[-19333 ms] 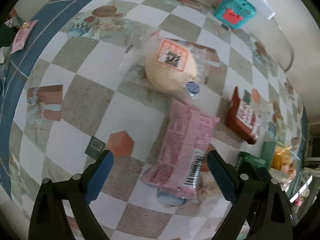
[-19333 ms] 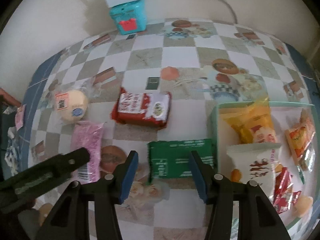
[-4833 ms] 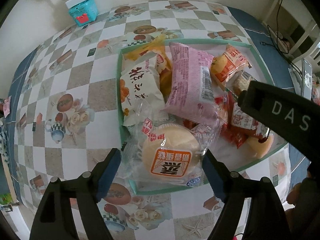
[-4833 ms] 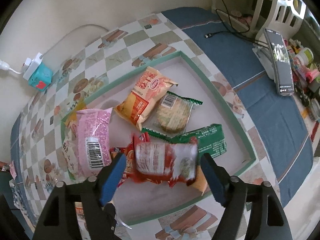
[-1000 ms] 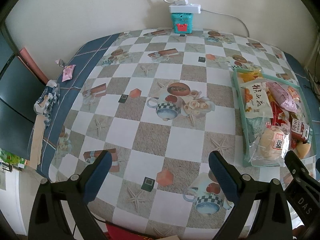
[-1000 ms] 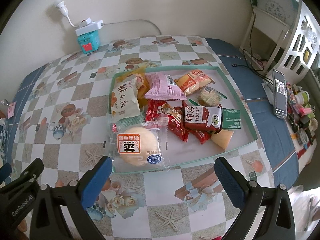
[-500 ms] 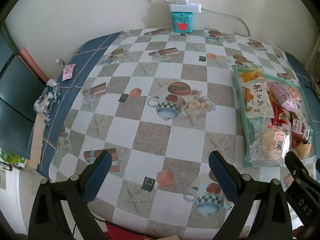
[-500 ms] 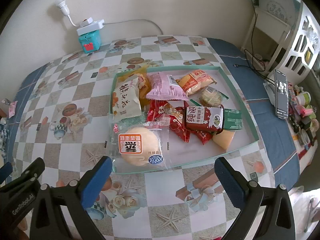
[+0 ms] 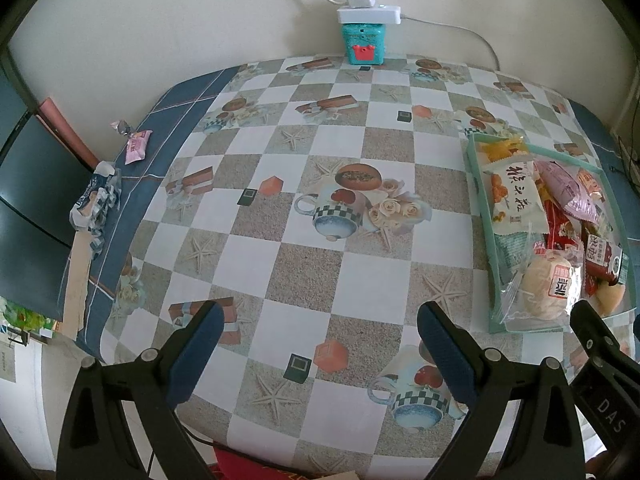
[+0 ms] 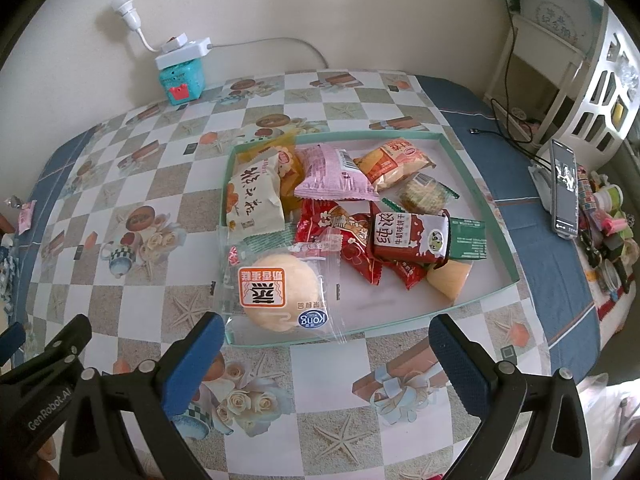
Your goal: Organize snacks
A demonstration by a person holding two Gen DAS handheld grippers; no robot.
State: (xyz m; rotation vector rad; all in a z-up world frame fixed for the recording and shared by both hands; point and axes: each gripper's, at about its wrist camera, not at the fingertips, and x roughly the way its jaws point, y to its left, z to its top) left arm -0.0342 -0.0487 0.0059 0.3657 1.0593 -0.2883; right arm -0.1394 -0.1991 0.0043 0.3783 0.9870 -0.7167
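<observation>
A shallow green-rimmed tray (image 10: 478,196) on the checked tablecloth holds several snack packs. Among them are a round bun in clear wrap (image 10: 280,296), a pink pack (image 10: 336,178), a white pack (image 10: 252,200), a red milk-biscuit pack (image 10: 408,238), a green pack (image 10: 466,238) and an orange pack (image 10: 394,160). The bun's wrap overhangs the tray's near left rim. My right gripper (image 10: 324,354) hangs open above the table in front of the tray, empty. My left gripper (image 9: 318,340) is open and empty over bare tablecloth, with the tray (image 9: 480,216) to its right.
A teal box with a white power strip (image 9: 364,42) stands at the back wall. A small pink packet (image 9: 138,146) and crumpled wrappers (image 9: 96,204) lie on the blue cloth at the table's left edge. A phone on a stand (image 10: 562,188) and small clutter sit right of the tray.
</observation>
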